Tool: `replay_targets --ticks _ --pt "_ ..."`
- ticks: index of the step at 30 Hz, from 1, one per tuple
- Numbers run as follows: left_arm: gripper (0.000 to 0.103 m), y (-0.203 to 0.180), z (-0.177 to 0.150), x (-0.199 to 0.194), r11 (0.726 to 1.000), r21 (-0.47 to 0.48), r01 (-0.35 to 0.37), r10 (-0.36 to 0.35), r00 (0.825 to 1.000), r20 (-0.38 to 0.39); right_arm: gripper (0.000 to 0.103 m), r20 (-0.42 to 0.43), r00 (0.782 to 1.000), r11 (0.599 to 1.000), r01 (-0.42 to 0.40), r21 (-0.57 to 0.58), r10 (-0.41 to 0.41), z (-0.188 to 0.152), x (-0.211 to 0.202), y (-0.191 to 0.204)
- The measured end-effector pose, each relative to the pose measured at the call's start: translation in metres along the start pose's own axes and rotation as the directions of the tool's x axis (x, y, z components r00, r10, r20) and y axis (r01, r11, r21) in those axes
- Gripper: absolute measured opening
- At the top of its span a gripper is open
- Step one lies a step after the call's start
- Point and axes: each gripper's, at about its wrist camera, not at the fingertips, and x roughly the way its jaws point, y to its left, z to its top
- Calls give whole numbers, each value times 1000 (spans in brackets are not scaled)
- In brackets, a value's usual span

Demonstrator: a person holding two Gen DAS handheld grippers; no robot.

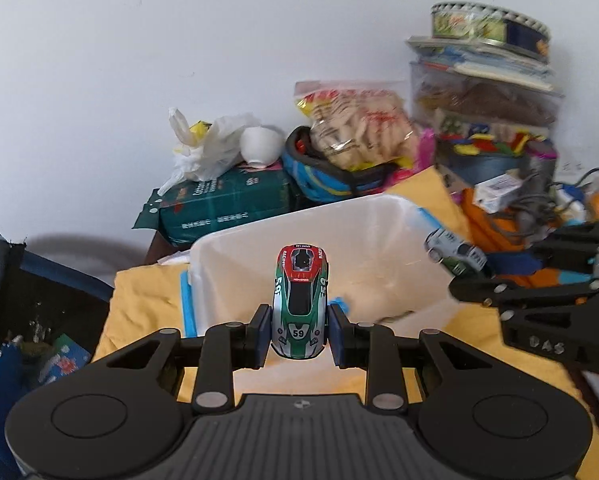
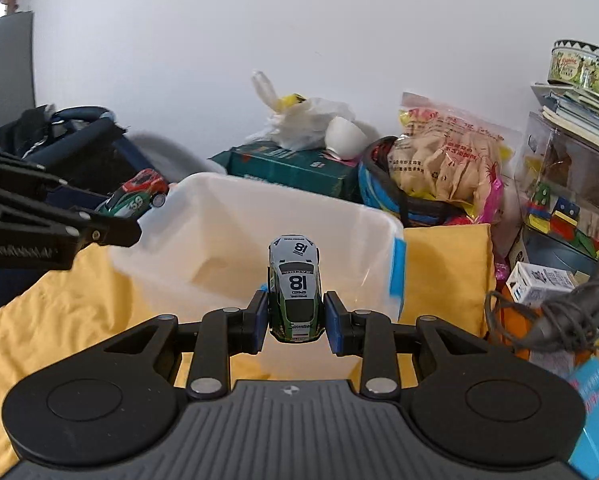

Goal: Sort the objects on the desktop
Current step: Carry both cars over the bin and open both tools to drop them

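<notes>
Between the blue pads of the left claw [image 1: 298, 330] a toy racing car numbered 59 [image 1: 299, 304], green, white and red, is pinched by its sides, its nose pointed away from the camera. Beyond it, a translucent white plastic bin [image 1: 379, 216] with blue clips is seen, standing open on a yellow cloth [image 1: 147, 292] that covers the worktop. The car is held in the air in front of the bin's near wall.

At the right of the left wrist view the right claw [image 1: 481, 268] is seen from the side, with a grey and green car at its tip beside the bin's right rim. From the right wrist camera that same car, numbered 18 [image 2: 295, 292], is shown gripped by its sides between the pads of the right claw [image 2: 295, 328], likewise raised before the bin. At the left of this view the left claw [image 2: 127, 224] is seen with the number 59 car near the bin's left corner.

Behind the bin, against a white wall, clutter is piled: a dark green package [image 1: 227, 204] with a white plastic bag [image 1: 207, 144] on it, a clear bag of pale snacks [image 1: 359, 128] set in a blue and black basket [image 1: 323, 178], and a stack of boxes and books topped by a round tin [image 1: 489, 24]. A tangle of grey cable [image 2: 555, 316] is seen at the far right.
</notes>
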Motion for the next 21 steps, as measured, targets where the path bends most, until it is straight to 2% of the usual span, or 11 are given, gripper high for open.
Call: replay_targets --ticks 3,8,9,10,11,16,21 --pt "33 8 6 26 998 -46 33 -35 998 -51 33 -24 1000 999 20 45 -19 10 19 -7" --pt "34 10 5 58 999 -40 7 -11 996 -85 34 -60 997 995 45 91 -40 16 43 -13" --pt "38 10 4 61 999 -35 -5 2 996 -90 35 -71 996 995 52 90 -45 15 47 -13" --pt "41 9 3 62 999 -30 -22 19 995 -97 42 -81 995 994 57 90 -50 14 50 -13" --pt "44 9 1 58 999 -31 -28 25 995 -96 43 -87 995 993 64 94 -55 13 51 -13" --pt "46 5 -4 21 999 -23 32 -33 999 -17 43 -59 998 994 28 110 -22 10 37 -13" --pt "52 -6 -22 -16 998 -29 55 -55 998 11 43 -15 1000 998 -9 67 10 -1 10 -5"
